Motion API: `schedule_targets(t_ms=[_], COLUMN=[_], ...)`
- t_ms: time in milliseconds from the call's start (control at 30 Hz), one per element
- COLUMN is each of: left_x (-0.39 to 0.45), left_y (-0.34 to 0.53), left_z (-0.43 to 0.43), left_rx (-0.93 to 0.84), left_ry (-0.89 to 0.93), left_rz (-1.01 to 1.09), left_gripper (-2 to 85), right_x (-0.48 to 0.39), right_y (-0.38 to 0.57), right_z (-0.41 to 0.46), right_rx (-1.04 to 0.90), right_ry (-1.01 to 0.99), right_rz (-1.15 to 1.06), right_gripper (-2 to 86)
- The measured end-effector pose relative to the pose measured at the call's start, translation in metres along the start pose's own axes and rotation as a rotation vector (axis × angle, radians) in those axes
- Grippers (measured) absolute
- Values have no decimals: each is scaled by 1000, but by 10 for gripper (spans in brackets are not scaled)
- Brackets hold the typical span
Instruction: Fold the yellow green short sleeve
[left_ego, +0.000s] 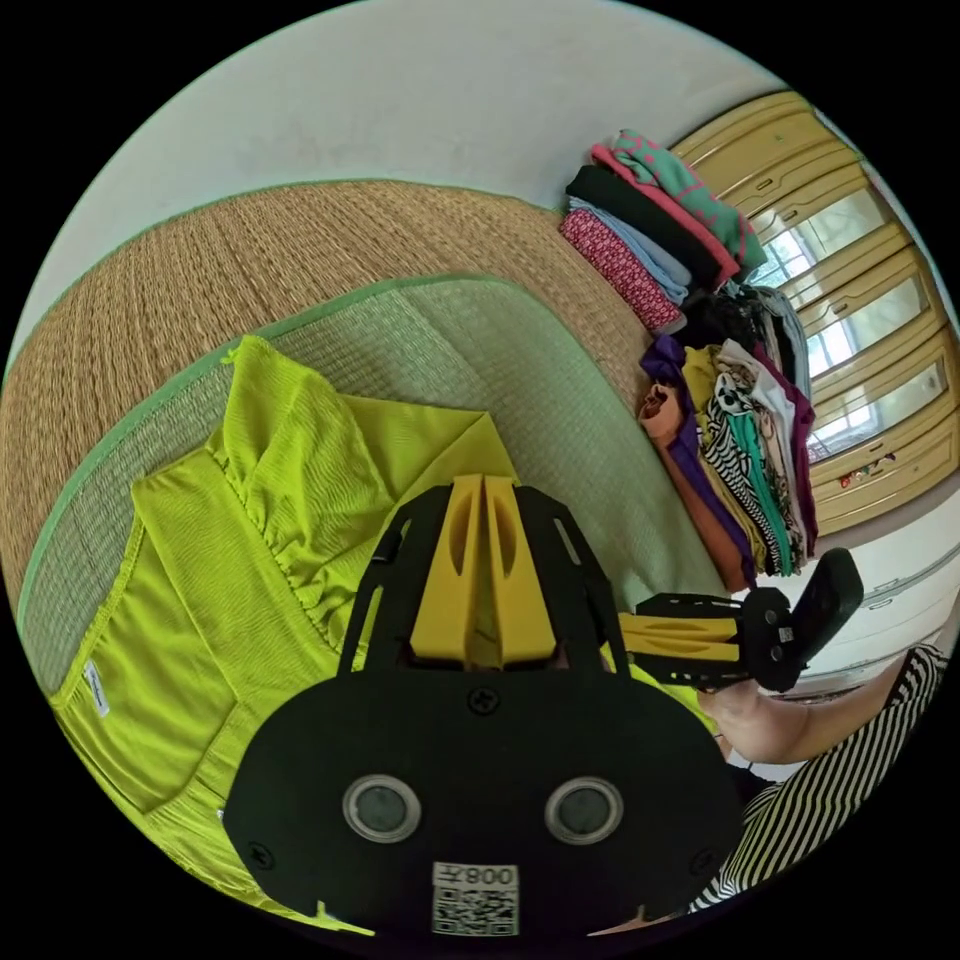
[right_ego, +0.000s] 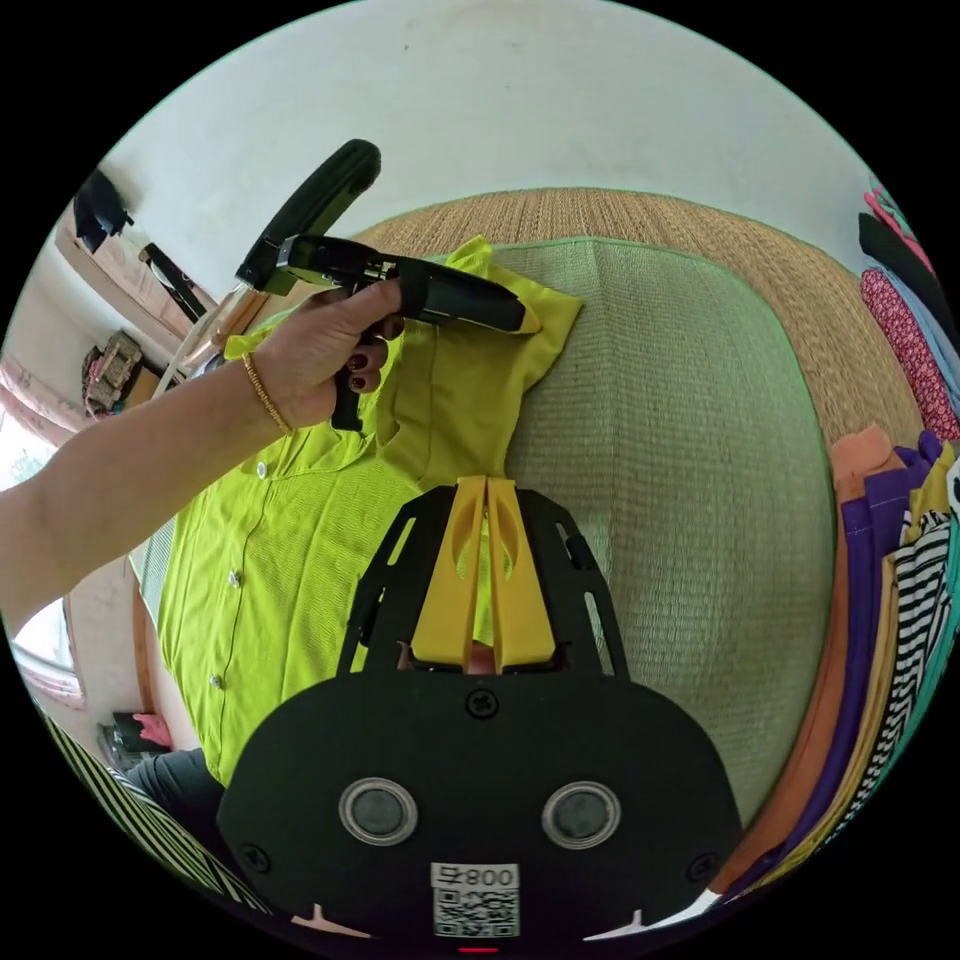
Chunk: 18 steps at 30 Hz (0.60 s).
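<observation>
Woven matting covers the floor: in the left gripper view a pale green mat (left_ego: 560, 400) with a green border lies on a brown straw mat (left_ego: 200, 290), which runs up to a plain pale wall (left_ego: 400, 100). At the mat's far side a stack of folded clothes (left_ego: 650, 230) sits beside a second, looser pile of clothes (left_ego: 745, 450), with wooden cupboards (left_ego: 860, 300) behind them. The yellow green short sleeve (left_ego: 250, 560) is spread on the green mat, one sleeve flap folded over with its gathered seam showing. The left gripper (left_ego: 485, 490) has its yellow jaws pressed together over the shirt's edge; whether cloth sits between them I cannot tell. The right gripper (left_ego: 640, 640) enters from the side, jaws together at the shirt's hem, held by a hand (left_ego: 760, 715) in a striped sleeve (left_ego: 840, 760).

From the right gripper view, the same green mat (right_ego: 680, 450) and straw mat (right_ego: 700, 230) meet the wall (right_ego: 550, 90), and the clothes pile (right_ego: 890, 590) lines one edge. The shirt (right_ego: 290, 540) lies button-front up. The right gripper (right_ego: 487, 490) has its jaws nearly closed with a strip of shirt fabric visible between them. A hand (right_ego: 320, 360) holds the left gripper (right_ego: 525, 320) down on the folded sleeve at the shirt's far corner; its jaws are too small to judge.
</observation>
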<state>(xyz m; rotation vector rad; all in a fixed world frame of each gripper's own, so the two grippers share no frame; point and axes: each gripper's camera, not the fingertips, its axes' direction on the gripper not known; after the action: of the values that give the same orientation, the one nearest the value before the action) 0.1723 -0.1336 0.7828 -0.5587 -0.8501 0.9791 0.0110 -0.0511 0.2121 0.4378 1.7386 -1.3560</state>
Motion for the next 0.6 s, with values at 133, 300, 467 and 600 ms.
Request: schedule_targets(t_ms=[133,300,467,600], left_x=[-9,-2,-3,-3], left_y=[25,92,159,200], left_z=[-10,-49,-39,-58], left_rx=[7,112,-31,67], left_ry=[-2,138,74,155], left_rz=[-16,55,17,-4], left_gripper=[3,2,2,2], right_x=[-23,-50,-59,-67], right_y=[-2,-2,-12,-20], right_z=[-5,-6,24,22], right_rx=[38,59,-10,-5], right_ry=[28,34,80,58], right_rz=[-30,-96,-98,-77], right_gripper=[1,1,2,2])
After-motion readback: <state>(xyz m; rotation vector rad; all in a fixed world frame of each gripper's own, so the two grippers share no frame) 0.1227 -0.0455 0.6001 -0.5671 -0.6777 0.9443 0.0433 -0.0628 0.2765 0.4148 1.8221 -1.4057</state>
